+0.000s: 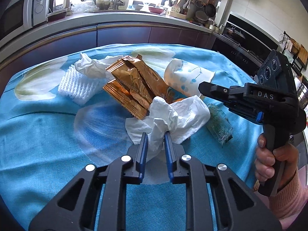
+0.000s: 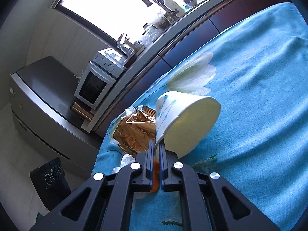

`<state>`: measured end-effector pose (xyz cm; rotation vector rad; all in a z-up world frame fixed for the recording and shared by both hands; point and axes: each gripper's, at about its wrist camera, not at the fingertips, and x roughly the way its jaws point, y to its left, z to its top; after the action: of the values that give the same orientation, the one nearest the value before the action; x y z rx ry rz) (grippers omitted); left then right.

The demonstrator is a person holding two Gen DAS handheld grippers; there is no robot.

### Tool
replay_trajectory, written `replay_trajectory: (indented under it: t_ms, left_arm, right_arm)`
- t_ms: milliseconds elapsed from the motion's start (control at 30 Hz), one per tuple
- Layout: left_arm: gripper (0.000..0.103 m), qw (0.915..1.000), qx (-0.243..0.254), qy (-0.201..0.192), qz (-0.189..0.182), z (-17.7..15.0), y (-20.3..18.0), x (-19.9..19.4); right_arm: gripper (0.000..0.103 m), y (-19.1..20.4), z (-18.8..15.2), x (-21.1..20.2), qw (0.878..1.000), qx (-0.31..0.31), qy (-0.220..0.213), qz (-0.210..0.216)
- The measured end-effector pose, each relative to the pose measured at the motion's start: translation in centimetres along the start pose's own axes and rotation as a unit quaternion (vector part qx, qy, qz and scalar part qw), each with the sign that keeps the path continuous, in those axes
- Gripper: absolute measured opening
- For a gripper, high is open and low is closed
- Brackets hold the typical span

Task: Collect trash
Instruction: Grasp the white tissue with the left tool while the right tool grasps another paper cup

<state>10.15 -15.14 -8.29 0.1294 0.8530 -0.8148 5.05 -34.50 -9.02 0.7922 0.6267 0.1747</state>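
A crumpled white tissue (image 1: pixel 182 115) lies on the blue flowered cloth (image 1: pixel 48 127), and my left gripper (image 1: pixel 155 134) is shut on its near fold. A white paper cup (image 1: pixel 184 77) with blue dots lies on its side behind the tissue. In the right wrist view my right gripper (image 2: pixel 156 145) is shut on the rim of that paper cup (image 2: pixel 192 123), one finger inside and one outside. The right gripper (image 1: pixel 202 88) comes in from the right at the cup's mouth. Gold wrappers (image 1: pixel 132 84) are piled left of the cup.
A white foam net (image 1: pixel 77 84) and a second tissue (image 1: pixel 90 65) lie at the far left of the pile. A clear wrapper (image 1: pixel 219 127) sits right of the held tissue. A hand (image 1: pixel 269 157) grips the right gripper's handle. A kitchen counter (image 1: pixel 115 22) runs behind the table.
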Motion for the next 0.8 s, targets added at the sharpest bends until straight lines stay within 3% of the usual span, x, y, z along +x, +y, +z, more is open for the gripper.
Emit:
replay_trajectory:
  t_ms: [433, 800]
  left_arm:
    - [0.010, 0.9993, -0.018, -0.033, 0.000, -0.9, 0.6, -3.3]
    - [0.010, 0.9974, -0.034, -0.059, 0.024, -2.3, 1.7, -7.2]
  right_arm:
    - [0.003, 2.4, -0.3, -1.4, 0.998, -0.052, -0.016, -0.002]
    - [0.003, 5.3, -1.1, -1.6, 0.994, -0.110, -0.009, 0.006]
